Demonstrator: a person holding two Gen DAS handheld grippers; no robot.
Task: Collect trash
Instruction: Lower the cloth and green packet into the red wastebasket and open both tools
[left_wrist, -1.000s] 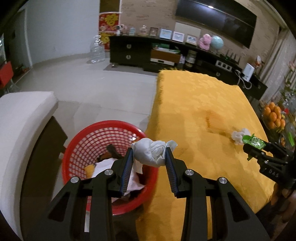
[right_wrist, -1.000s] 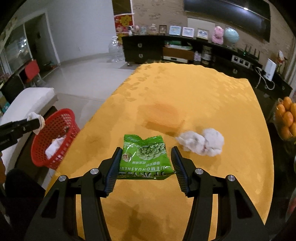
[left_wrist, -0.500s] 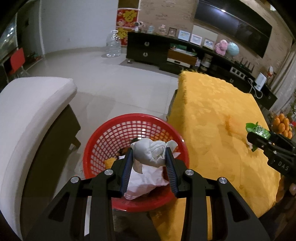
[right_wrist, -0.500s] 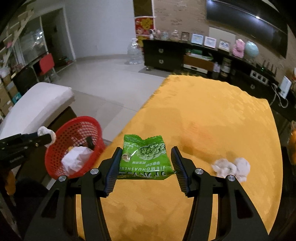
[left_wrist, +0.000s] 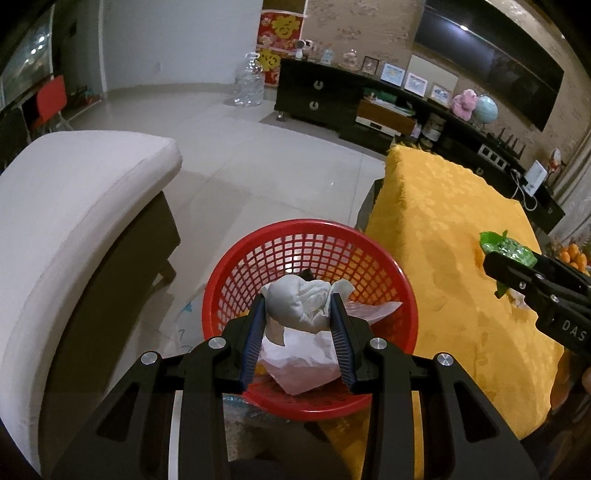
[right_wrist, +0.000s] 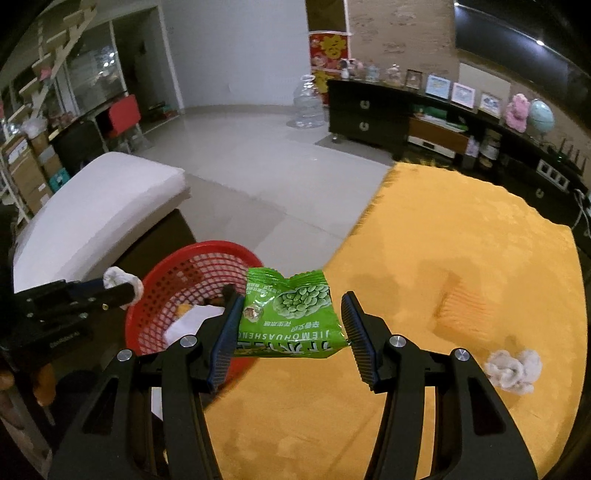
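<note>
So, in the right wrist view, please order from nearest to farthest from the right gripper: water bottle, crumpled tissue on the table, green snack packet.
1. Green snack packet, held in the right gripper.
2. Crumpled tissue, right, on the yellow tablecloth.
3. Water bottle, far across the floor.

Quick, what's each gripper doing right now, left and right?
Left gripper: shut on the crumpled tissue, above the red basket.
Right gripper: shut on the green snack packet.

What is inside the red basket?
The red basket holds white paper, something orange and something dark. The tissue ball in the left gripper covers the rest.
</note>
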